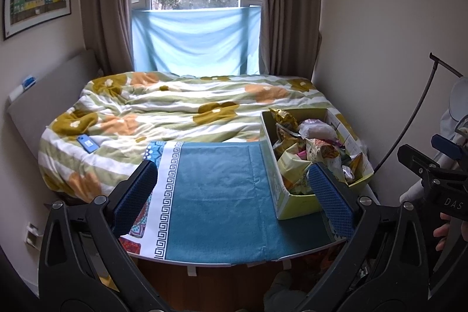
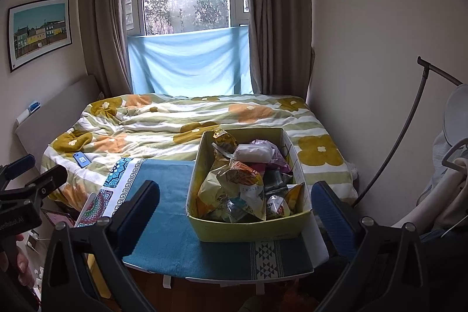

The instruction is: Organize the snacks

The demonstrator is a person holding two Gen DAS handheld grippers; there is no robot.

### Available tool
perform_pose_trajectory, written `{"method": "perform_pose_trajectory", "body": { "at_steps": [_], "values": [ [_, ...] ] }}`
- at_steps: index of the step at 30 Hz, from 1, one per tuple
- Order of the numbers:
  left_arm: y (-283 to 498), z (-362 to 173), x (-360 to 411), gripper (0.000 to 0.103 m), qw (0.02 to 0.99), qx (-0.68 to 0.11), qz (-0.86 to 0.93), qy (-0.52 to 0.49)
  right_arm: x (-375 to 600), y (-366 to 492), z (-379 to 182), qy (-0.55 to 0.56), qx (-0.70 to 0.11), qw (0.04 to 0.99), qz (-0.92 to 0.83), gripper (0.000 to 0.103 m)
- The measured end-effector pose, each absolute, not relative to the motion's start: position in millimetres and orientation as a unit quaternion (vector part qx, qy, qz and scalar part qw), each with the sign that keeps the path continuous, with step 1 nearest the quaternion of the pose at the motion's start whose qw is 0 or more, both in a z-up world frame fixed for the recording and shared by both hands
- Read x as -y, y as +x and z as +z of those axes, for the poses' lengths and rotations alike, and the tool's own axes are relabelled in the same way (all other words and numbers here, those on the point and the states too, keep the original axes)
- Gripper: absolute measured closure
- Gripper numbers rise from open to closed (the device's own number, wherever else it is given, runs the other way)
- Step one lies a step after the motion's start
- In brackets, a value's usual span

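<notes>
Both grippers, left [image 1: 234, 189] and right [image 2: 235, 211], hovering wide open, empty; box [image 2: 248, 228] overfilled, bags [image 2: 234, 186] risk spilling when grabbed.

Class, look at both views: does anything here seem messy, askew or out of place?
The snack packets are heaped loose and crumpled in the cardboard box, unsorted. A blue phone lies on the rumpled duvet, away from the table.
</notes>
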State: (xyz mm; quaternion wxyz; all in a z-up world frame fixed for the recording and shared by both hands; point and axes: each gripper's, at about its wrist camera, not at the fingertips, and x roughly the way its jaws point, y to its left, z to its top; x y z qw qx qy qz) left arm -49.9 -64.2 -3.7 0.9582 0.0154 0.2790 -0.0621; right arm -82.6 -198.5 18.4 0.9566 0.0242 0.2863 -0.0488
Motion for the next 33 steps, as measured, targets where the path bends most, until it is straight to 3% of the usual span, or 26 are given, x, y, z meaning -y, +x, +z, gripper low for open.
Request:
{"method": "perform_pose_trajectory", "body": {
  "at_steps": [33],
  "values": [
    [-53.8, 3.5, 58.7, 0.001, 0.965, -0.250, -0.072, 0.014, 199.1, -78.2, 18.6, 0.029, -0.286, 0.956, -0.061, 0.000]
  ]
}}
